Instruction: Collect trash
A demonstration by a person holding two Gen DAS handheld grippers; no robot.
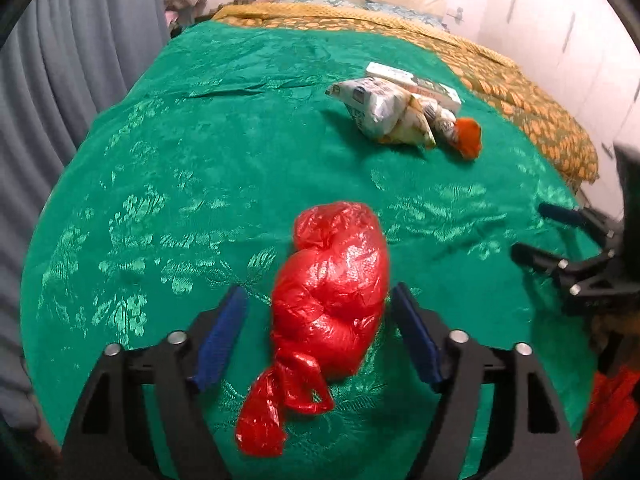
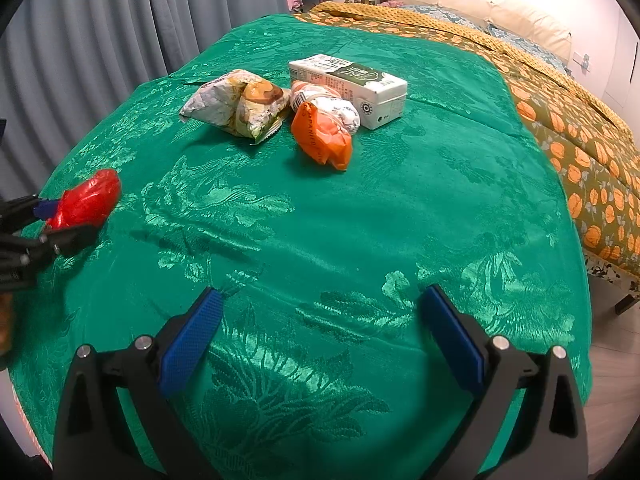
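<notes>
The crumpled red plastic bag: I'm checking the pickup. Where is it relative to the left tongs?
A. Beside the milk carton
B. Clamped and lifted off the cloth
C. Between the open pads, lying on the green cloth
C: the crumpled red plastic bag lies on the green cloth between the left tongs' spread pads, gaps on both sides.

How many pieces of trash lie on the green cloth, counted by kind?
Red plastic bag: 1
Orange plastic bag: 1
Printed snack wrappers: 2, a large one and a small one
White carton: 1
Total: 5
</notes>
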